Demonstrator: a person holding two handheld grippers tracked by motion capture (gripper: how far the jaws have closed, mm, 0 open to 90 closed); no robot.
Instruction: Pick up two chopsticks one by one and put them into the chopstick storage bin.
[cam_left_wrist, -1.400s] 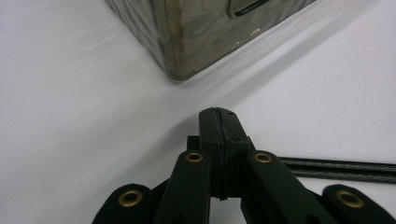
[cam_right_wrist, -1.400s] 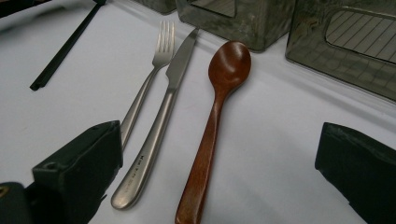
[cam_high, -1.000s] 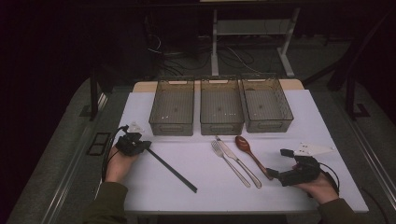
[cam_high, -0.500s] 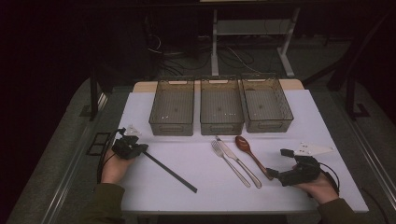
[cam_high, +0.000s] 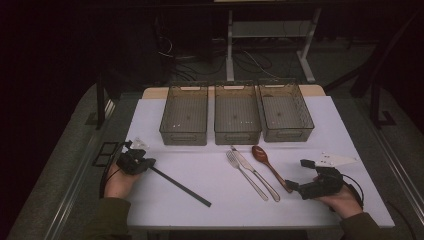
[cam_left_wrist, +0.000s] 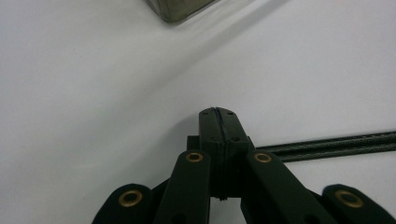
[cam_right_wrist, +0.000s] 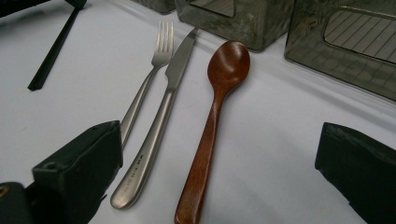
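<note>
My left gripper (cam_high: 146, 164) rests at the table's left side, shut, with its pads (cam_left_wrist: 218, 114) meeting and nothing seen between them. A pair of black chopsticks (cam_high: 180, 186) (cam_left_wrist: 327, 143) lies on the table with one end right beside those jaws; whether it touches them I cannot tell. My right gripper (cam_high: 299, 175) (cam_right_wrist: 217, 140) stands open at the right, low over the table. The handle end of a brown wooden spoon (cam_high: 270, 167) (cam_right_wrist: 215, 116) lies between its fingers, untouched. A steel knife (cam_high: 255, 172) (cam_right_wrist: 159, 126) and a fork (cam_high: 245, 172) (cam_right_wrist: 149, 79) lie just left of the spoon.
Three empty smoky plastic bins (cam_high: 182, 137) (cam_high: 237, 136) (cam_high: 287, 134) stand side by side at the back of the white tabletop (cam_high: 325, 130). The far chopstick end (cam_right_wrist: 51, 46) points toward the front middle. Dark floor and table legs lie beyond.
The left gripper has shifted slightly to the left. The chopsticks, the cutlery and the right gripper have stayed where they were.
</note>
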